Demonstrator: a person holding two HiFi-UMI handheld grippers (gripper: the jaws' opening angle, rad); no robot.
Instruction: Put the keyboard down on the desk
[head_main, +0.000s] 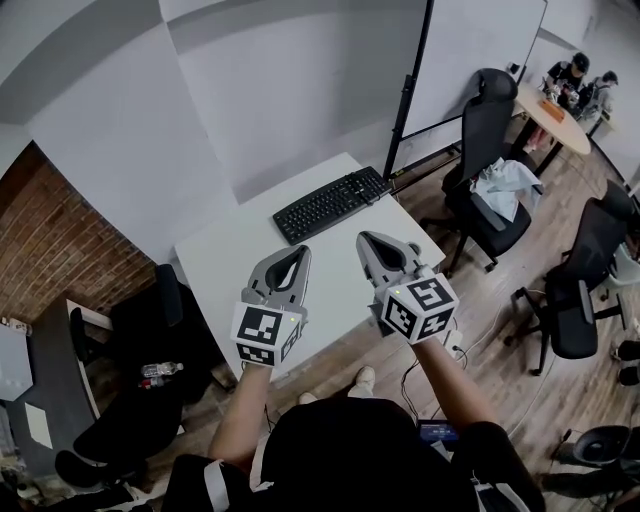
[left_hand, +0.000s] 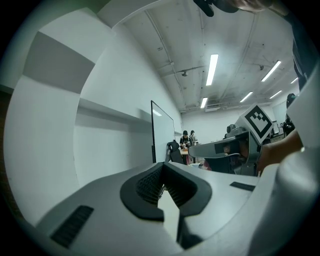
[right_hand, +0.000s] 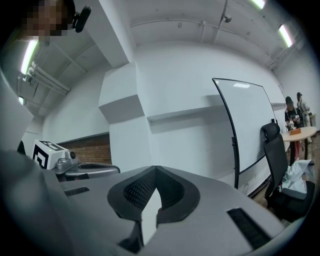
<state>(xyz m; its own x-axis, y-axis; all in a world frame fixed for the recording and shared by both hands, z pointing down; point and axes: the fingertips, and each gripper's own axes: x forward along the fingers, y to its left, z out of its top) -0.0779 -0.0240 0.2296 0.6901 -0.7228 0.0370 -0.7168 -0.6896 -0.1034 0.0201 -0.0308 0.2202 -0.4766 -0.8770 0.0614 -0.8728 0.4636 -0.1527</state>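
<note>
Items I see from my station:

1. Left tongs (head_main: 298, 252): I hold them level above the near part of the bench, tip toward the far wall. Its own view shows the jaws closed tip to tip (left_hand: 162, 166), with nothing between them.
2. Right tongs (head_main: 366, 239): level beside the left pair, a gap between the two. The jaws are pressed together (right_hand: 155, 169) and empty.
3. Keyboard (head_main: 332, 203): black, lying flat on the bench at its far right corner, set at a slant. It is apart from both tongs and beyond their tips.
4. Bench (head_main: 225, 262): white top, pushed up against the white wall.
5. Whiteboard (head_main: 470, 60): on a black stand, right of the bench and just past the keyboard's end.
6. Office chair (head_main: 488, 140): black, right of the bench, with a pale cloth (head_main: 506, 186) draped over its seat.
7. Round table (head_main: 552, 116): far right, with two people seated at it.
8. Brick wall (head_main: 50, 240): at left, with a second black chair (head_main: 150, 340) below it.
</note>
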